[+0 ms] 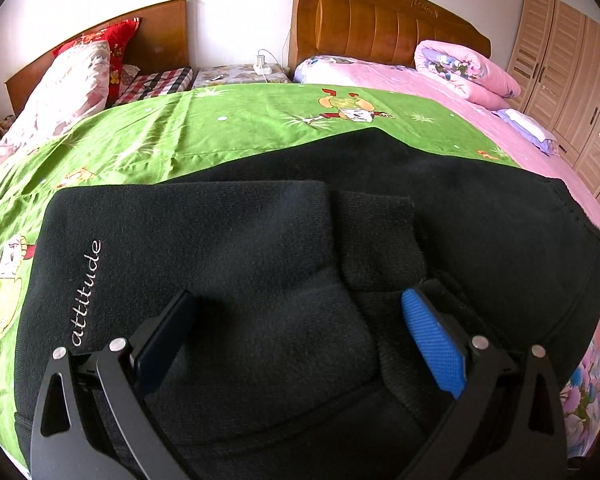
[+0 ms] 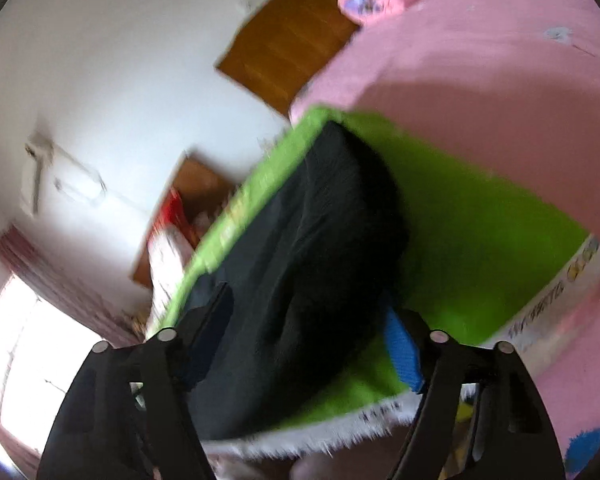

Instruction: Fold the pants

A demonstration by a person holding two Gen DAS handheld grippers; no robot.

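Observation:
Black pants (image 1: 260,240) with the white word "attitude" lie folded over on a green cartoon sheet (image 1: 220,120). In the left wrist view my left gripper (image 1: 298,304) stands open low over them. A raised fold of cloth sits between the dark left pad (image 1: 168,332) and the blue right pad (image 1: 432,344), apart from both. The right wrist view is blurred and rolled. There my right gripper (image 2: 306,312) is open at the near end of the pants (image 2: 320,240), with black cloth showing between its fingers. The green sheet (image 2: 480,220) lies under them.
The sheet lies on a bed with a pink spread (image 1: 400,76). A rolled pink quilt (image 1: 460,68) lies by the wooden headboard (image 1: 380,20). A wardrobe (image 1: 572,80) stands on the right. A second bed with a red pillow (image 1: 100,40) is on the left.

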